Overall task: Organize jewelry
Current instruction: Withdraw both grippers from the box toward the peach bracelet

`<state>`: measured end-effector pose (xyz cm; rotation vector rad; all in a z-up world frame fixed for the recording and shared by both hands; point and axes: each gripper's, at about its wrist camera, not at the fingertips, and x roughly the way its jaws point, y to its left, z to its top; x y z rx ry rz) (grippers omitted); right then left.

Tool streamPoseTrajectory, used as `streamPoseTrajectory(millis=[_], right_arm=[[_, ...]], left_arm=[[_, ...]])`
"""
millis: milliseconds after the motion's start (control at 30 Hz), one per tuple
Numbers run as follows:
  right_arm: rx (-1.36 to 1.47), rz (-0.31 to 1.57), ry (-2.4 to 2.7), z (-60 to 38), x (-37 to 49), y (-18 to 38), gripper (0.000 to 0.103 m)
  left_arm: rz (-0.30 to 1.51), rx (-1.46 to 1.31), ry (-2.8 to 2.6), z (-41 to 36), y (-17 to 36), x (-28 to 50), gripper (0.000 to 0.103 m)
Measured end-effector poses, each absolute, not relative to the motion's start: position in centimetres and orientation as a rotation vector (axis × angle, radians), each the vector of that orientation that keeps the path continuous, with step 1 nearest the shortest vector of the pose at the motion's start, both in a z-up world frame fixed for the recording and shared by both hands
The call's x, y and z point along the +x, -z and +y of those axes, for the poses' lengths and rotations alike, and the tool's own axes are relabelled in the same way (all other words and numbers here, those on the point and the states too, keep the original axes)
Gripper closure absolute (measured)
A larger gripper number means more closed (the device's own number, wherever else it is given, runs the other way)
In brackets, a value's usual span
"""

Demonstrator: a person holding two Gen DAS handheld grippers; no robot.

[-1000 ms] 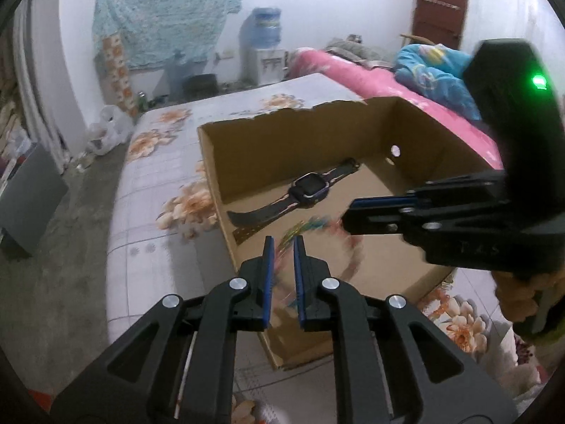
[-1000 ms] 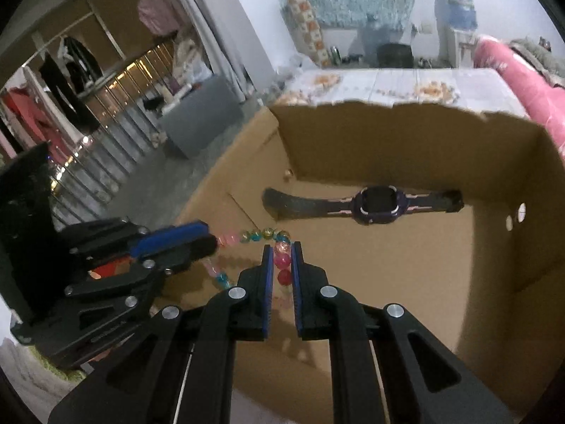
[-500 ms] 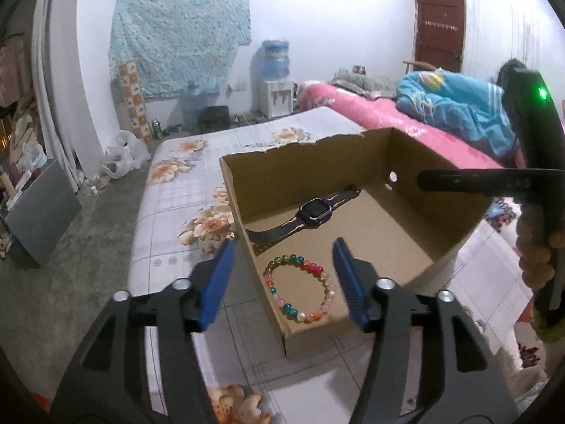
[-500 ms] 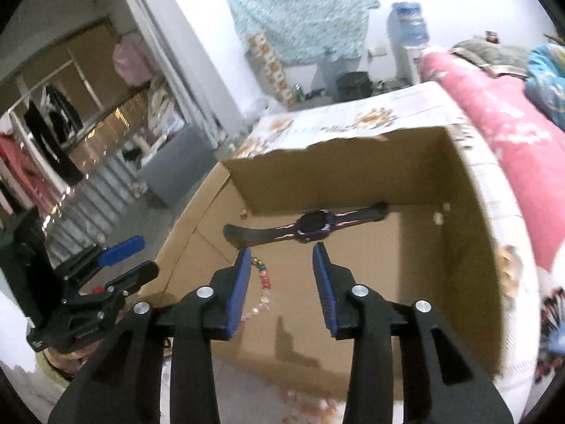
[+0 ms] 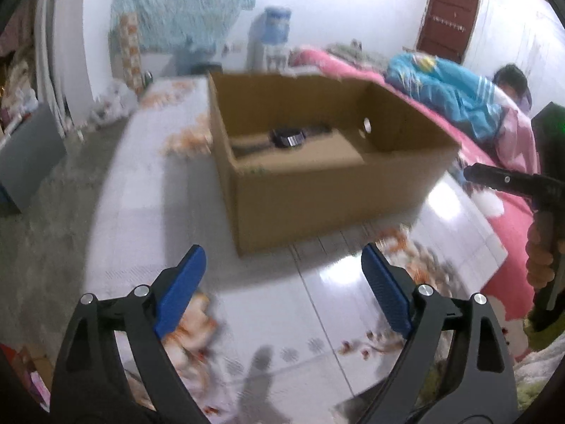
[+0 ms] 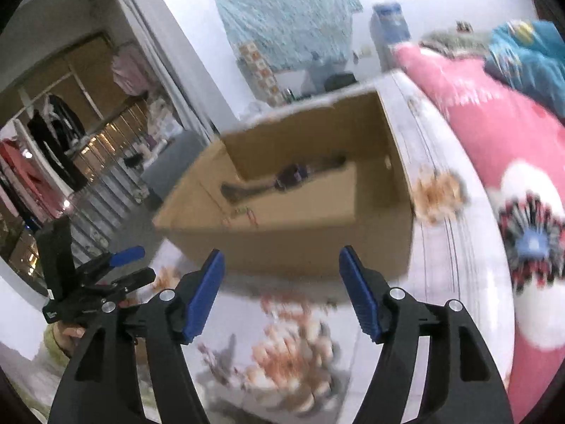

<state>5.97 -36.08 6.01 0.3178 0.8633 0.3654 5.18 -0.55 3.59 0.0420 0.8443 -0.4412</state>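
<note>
Left wrist view shows the left gripper (image 5: 282, 282) opening with nothing between its jaws, like the right gripper (image 6: 280, 289), while the watch (image 5: 287, 137) lies in the cardboard box (image 5: 317, 190) ahead of both.

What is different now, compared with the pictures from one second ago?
Both grippers let go of the bead bracelet and pulled back out of the cardboard box; the left gripper and right gripper are opening, empty. The watch stayed in the box.
</note>
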Motion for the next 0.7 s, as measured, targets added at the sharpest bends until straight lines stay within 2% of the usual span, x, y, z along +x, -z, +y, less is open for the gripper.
streamPoseTrajectory(millis=[67,100,233,267,300,433,567,600,700], right_arm=[[0.272,0.921,-0.294,-35.8,5.7,-4.3,0.035],[0.242,0.946,-0.258,-35.6,5.6,-3.6,0.031],[0.080,0.992,-0.164,-34.0,5.0,-1.1,0.027],[0.057,0.998,-0.156,-33.7,4.9,-0.6,0.023],[0.035,1.002,-0.145,-33.5,4.8,-0.1,0.021],[-0.035,1.022,-0.112,-32.9,4.9,1.4,0.020],[-0.063,1.037,-0.103,-32.8,5.1,2.2,0.013],[-0.071,1.033,-0.104,-32.8,5.1,2.3,0.008],[-0.076,1.026,-0.105,-32.8,4.9,2.5,0.007]], left_arm=[[0.904,0.079,0.433,-1.8,-1.9,5.1,0.016],[0.926,0.101,0.426,-2.4,-1.2,5.1,0.016],[1.004,0.227,0.407,-5.3,2.0,5.4,0.016],[1.026,0.245,0.407,-5.8,2.7,5.4,0.016],[1.035,0.245,0.412,-6.2,3.3,5.4,0.012],[1.006,0.225,0.401,-6.5,3.6,5.0,0.008],[0.957,0.220,0.412,-6.3,3.8,4.1,0.008],[0.958,0.218,0.407,-6.3,3.9,3.9,0.008],[0.975,0.218,0.398,-6.3,3.8,3.6,0.008]])
